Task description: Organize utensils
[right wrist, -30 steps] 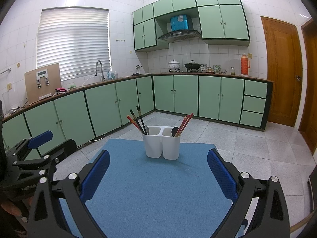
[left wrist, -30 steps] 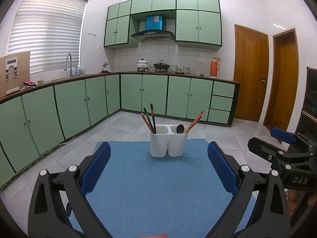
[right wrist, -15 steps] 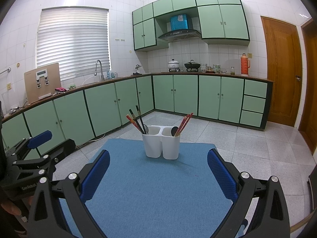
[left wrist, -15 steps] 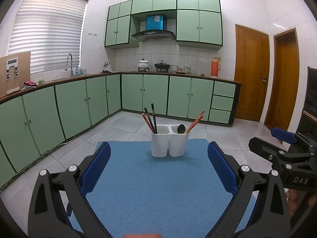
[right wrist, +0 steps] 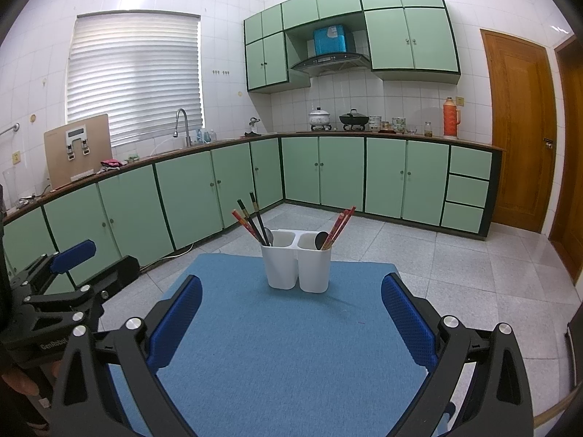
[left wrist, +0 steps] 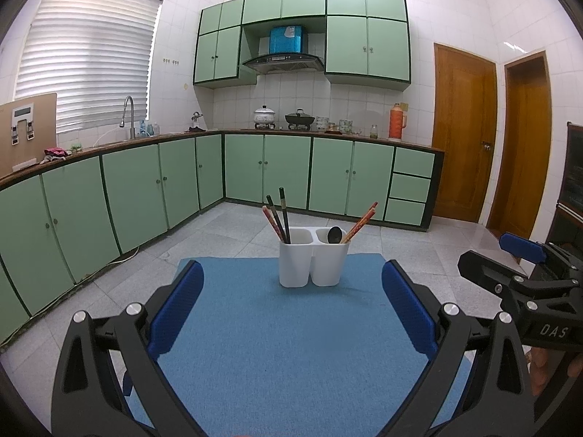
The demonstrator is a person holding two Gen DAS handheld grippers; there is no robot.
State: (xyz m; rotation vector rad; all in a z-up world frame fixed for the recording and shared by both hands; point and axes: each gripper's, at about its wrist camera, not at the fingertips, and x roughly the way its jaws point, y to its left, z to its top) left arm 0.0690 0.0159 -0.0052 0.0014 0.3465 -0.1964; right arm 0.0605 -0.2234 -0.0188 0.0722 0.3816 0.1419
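A white two-compartment utensil holder point(left wrist: 312, 259) stands at the far end of a blue mat point(left wrist: 291, 346); it also shows in the right wrist view point(right wrist: 297, 266). Its left compartment holds dark and red chopsticks point(left wrist: 278, 218) and, in the right wrist view, a spoon point(right wrist: 268, 236). Its right compartment holds a black spoon point(left wrist: 333, 235) and red chopsticks point(left wrist: 360, 220). My left gripper point(left wrist: 291, 306) is open and empty, well short of the holder. My right gripper point(right wrist: 291, 306) is open and empty too, and shows at the right of the left wrist view point(left wrist: 517, 273).
The mat lies on a table with tiled floor point(left wrist: 109, 291) around it. Green base cabinets point(left wrist: 145, 189) run along the left and back walls. Wooden doors point(left wrist: 462, 153) are at the right. My left gripper shows at the left of the right wrist view point(right wrist: 62, 284).
Both views have shifted very slightly; the holder sits a touch more to the right in the left wrist view. Both grippers stay open and empty.
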